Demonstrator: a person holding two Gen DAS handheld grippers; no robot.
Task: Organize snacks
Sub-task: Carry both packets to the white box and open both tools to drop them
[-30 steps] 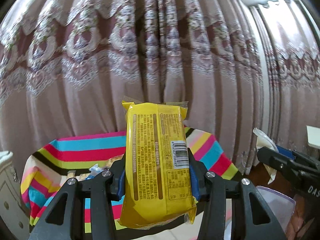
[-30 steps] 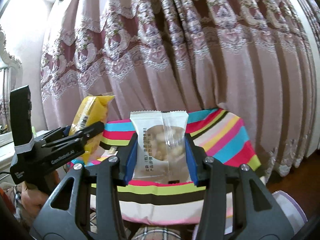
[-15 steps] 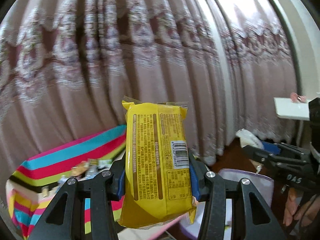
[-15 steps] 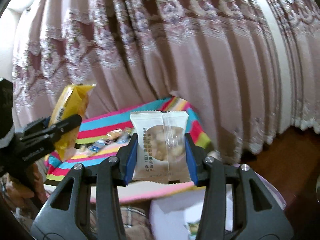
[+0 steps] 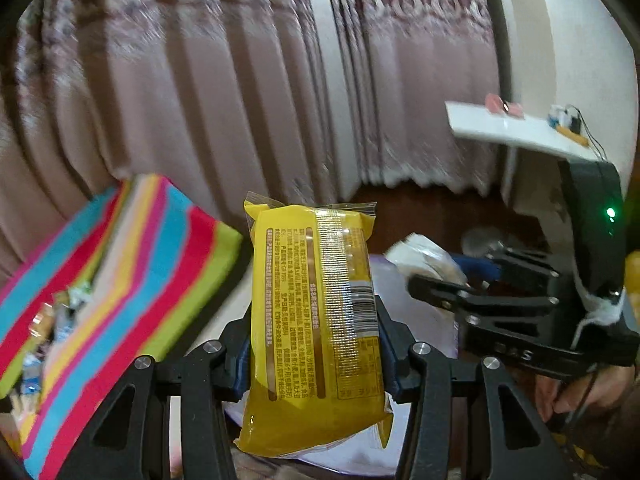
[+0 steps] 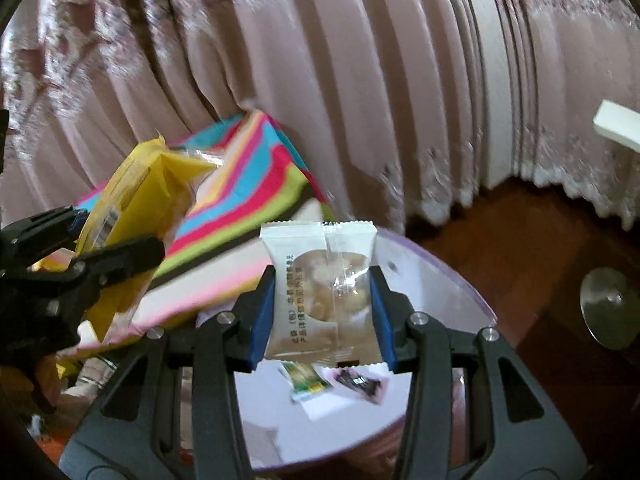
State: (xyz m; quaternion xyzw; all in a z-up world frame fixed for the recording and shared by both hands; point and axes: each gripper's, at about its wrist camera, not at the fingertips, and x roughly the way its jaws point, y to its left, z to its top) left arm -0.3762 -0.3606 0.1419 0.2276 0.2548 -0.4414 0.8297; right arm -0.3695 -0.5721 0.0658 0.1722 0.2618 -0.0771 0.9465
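My left gripper (image 5: 316,354) is shut on a yellow snack packet (image 5: 316,320) held upright; the packet also shows in the right wrist view (image 6: 136,208). My right gripper (image 6: 322,314) is shut on a white and clear snack packet (image 6: 322,292), held above a pale lilac bin (image 6: 440,280). Two small snack packets (image 6: 306,376) lie on the bin's floor. The right gripper (image 5: 440,284) also shows in the left wrist view, to the right of the yellow packet.
A table with a striped cloth (image 5: 132,264) stands at the left, with several small snacks (image 5: 52,312) on it. Pink curtains (image 6: 320,100) hang behind. A white shelf (image 5: 516,132) is at the right, over a dark wood floor (image 6: 540,232).
Both grippers have swung right and down, away from the striped table and over the lilac bin. Each still holds its packet.
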